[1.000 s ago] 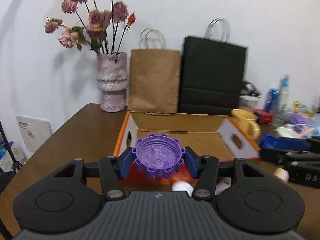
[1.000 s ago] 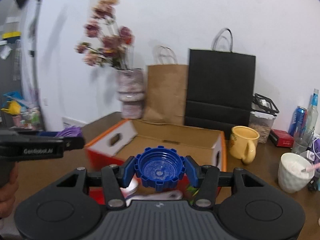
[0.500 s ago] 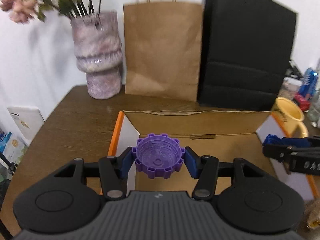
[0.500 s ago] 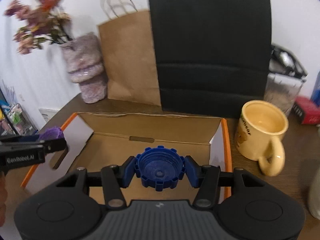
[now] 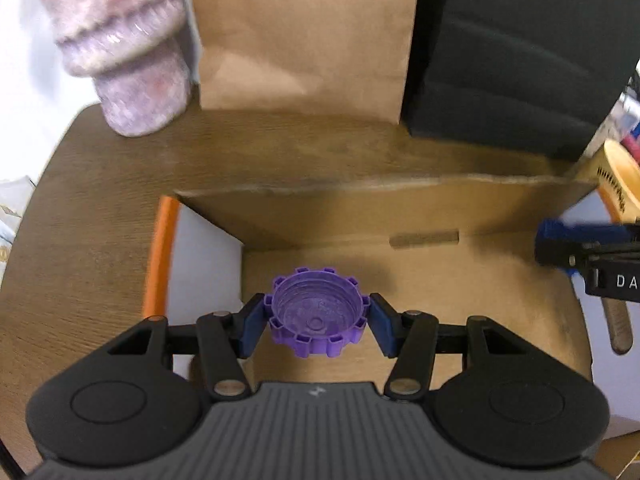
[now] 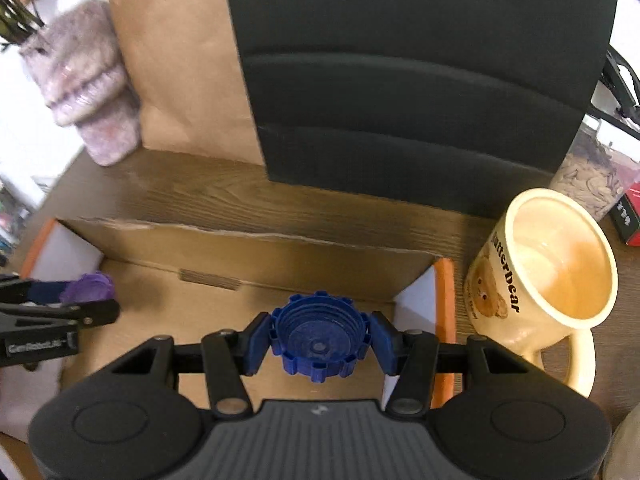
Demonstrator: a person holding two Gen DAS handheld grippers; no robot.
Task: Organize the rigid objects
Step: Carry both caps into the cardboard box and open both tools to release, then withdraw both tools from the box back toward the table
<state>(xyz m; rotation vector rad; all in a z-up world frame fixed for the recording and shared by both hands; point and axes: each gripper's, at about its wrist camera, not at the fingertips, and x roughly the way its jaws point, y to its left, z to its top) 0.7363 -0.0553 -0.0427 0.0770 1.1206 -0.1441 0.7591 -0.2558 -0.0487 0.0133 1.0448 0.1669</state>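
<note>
My left gripper is shut on a purple toothed cap, hollow side facing the camera, held over the left part of an open cardboard box. My right gripper is shut on a blue toothed cap over the right end of the same box. In the left wrist view the right gripper's blue pad and black arm enter from the right edge. In the right wrist view the left gripper with the purple cap shows at the left.
The box has orange edges and white end walls and sits on a brown wooden table. Behind it stand a mottled purple vase, a brown paper bag and a black bag. A cream mug stands just right of the box.
Both grippers have moved forward and tipped downward, each keeping its cap. They now hang over the inside of the box, and the bags and vase look much closer.
</note>
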